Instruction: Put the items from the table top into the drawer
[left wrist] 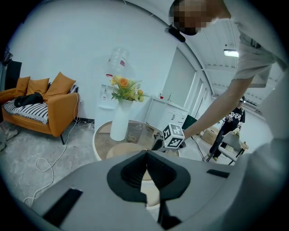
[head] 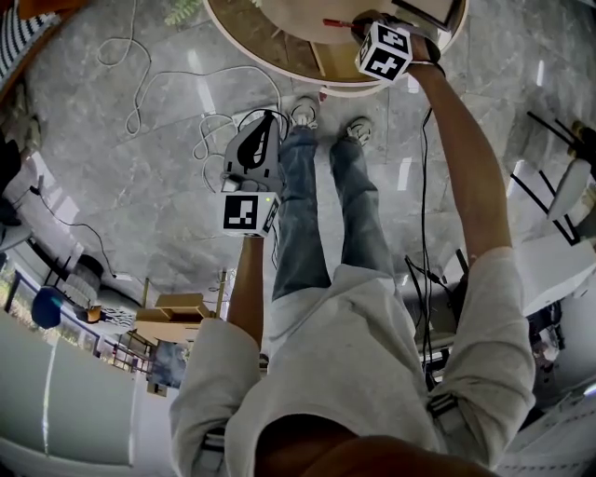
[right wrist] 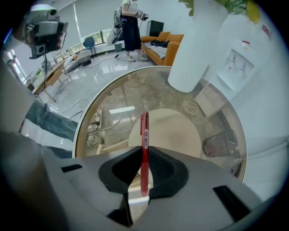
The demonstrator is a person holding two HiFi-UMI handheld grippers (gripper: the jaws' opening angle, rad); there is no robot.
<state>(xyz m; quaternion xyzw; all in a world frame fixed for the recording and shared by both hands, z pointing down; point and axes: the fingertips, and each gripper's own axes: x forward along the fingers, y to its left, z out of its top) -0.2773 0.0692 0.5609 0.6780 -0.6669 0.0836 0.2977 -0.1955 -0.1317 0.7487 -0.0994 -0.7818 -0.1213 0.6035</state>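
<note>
A red pen [right wrist: 144,135] with a barcode label stands upright between the jaws of my right gripper [right wrist: 144,151], which is shut on it. The pen sticks out past the fingertips over the round glass table [right wrist: 81,131]. From the head view, the right gripper [head: 358,26] is at the table's near edge, with the pen [head: 337,22] showing as a red line beside it. My left gripper [head: 268,119] hangs low over the floor, short of the table, beside the person's legs. Its jaws [left wrist: 146,153] are shut with nothing between them, and it faces the table [left wrist: 104,135].
A tall white vase [right wrist: 196,40] with flowers stands on the table's far side. A small yellowish ring [right wrist: 192,107] and a clear object [right wrist: 219,144] lie on the glass. Cables [head: 140,84] trail across the floor. An orange sofa [left wrist: 40,106] is at the left.
</note>
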